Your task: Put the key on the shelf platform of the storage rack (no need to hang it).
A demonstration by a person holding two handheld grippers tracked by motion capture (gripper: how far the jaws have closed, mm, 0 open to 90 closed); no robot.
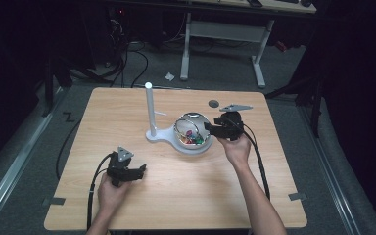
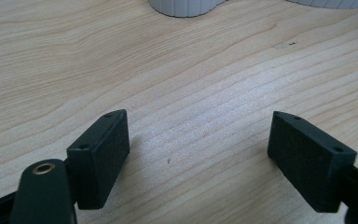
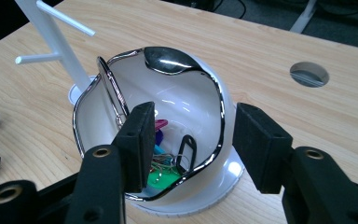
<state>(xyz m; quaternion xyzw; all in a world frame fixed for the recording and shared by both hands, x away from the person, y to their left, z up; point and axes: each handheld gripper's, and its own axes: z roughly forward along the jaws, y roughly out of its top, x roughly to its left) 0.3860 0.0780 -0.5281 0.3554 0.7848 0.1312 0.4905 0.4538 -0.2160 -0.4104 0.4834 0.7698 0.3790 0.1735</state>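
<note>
My right gripper (image 3: 191, 140) straddles the chrome-rimmed bowl (image 3: 177, 100), fingers apart; rim looks slick, keys (image 3: 168, 161) light. Left gripper (image 2: 198, 154) gapes over bench (image 2: 168, 70).

We hold our left tool (image 1: 138, 172) low at seven o'clock, its jaws spread wide and empty. Our right tool (image 1: 209, 128) reaches in from three o'clock, jaws parted, forearm stretched back toward five o'clock.
</note>
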